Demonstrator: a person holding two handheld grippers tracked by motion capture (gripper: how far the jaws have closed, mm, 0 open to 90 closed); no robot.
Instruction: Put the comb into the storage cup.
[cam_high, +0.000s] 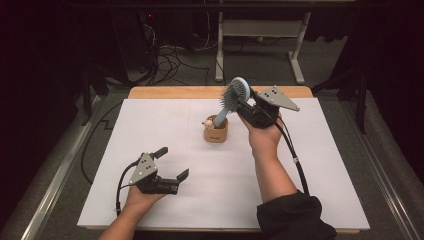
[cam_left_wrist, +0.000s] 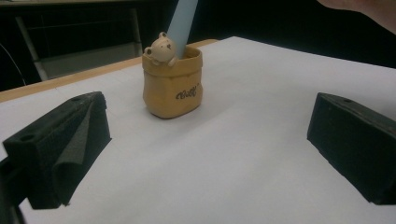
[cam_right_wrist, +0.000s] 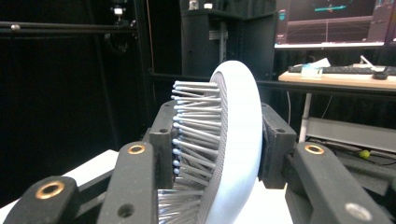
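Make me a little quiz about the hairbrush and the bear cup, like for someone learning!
1. True or false: the right gripper is shut on the hairbrush head.
2. Where is the brush handle's lower end? A) flat on the table B) inside the bear cup C) in the left gripper
3. Fill in: the left gripper's jaws are ____.

Key: 1 true; 2 B; 3 open, holding nothing, resting near the white table front.
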